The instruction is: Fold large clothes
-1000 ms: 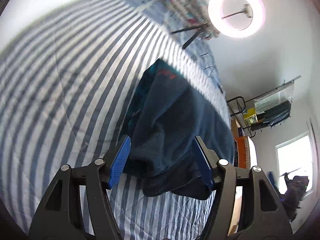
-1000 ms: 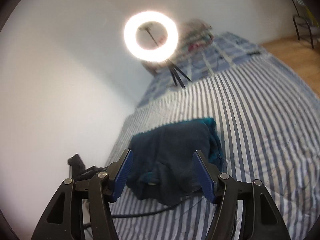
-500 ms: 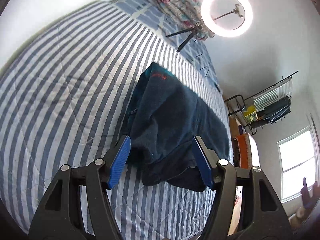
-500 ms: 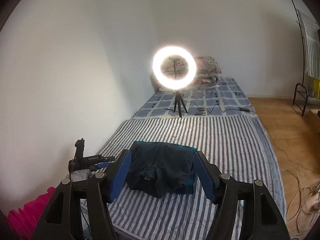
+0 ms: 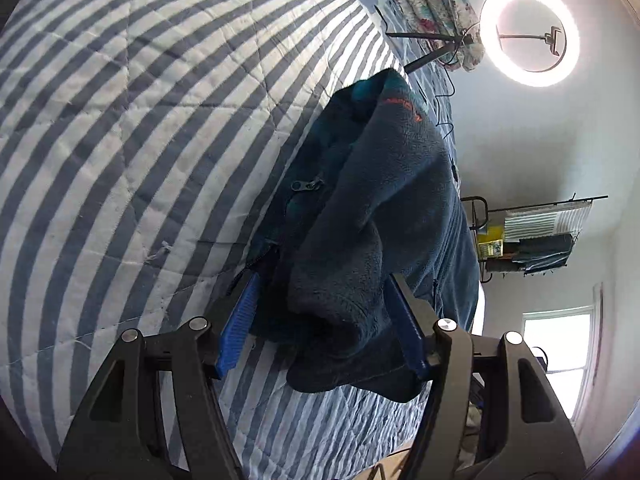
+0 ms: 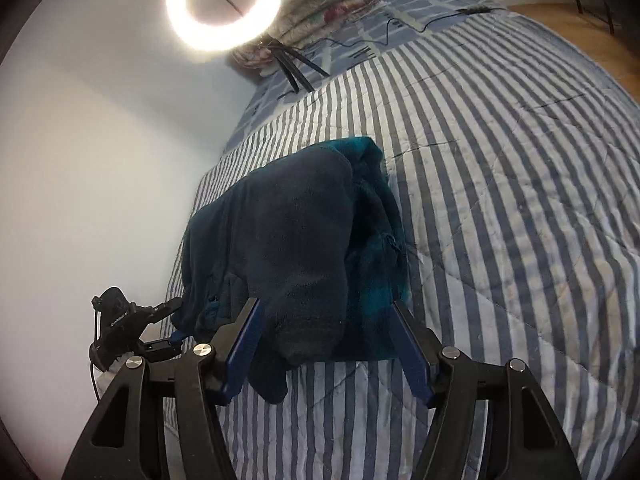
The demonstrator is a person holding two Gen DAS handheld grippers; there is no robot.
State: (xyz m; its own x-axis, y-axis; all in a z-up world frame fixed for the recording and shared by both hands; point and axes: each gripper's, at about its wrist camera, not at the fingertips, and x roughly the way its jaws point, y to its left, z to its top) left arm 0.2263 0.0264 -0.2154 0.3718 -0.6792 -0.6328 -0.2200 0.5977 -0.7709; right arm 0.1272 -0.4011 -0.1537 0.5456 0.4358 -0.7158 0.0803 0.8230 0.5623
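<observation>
Left wrist view: left gripper (image 5: 324, 320) is standing with its blue pads spread wide, nothing clamped, the near hem of the fleece jacket (image 5: 384, 200) lying between and just beyond them. Right gripper (image 6: 326, 340) is likewise spread apart and empty, straddling a dangling sleeve end (image 6: 308, 320) at the near edge.

Jacket is lying as a rough bundle on the striped quilt (image 6: 500, 200), toward the left side of the bed, sleeve draped across the top, teal lining showing along the right edge. Zipper pull (image 5: 306, 185) is showing on the left flank in the left wrist view.

Judgement: fold is looking part done but untidy. To do this step well, each gripper should be pinching a near corner through all layers, not just the loose sleeve, then lifting evenly and carrying toward the far edge so the thick fleece is not sliding or bunching.

Farther out: ring light (image 6: 222, 2) on its tripod, folded floral blanket (image 6: 324, 4) at the far end, clothes rack (image 5: 536, 232) by the wall.
</observation>
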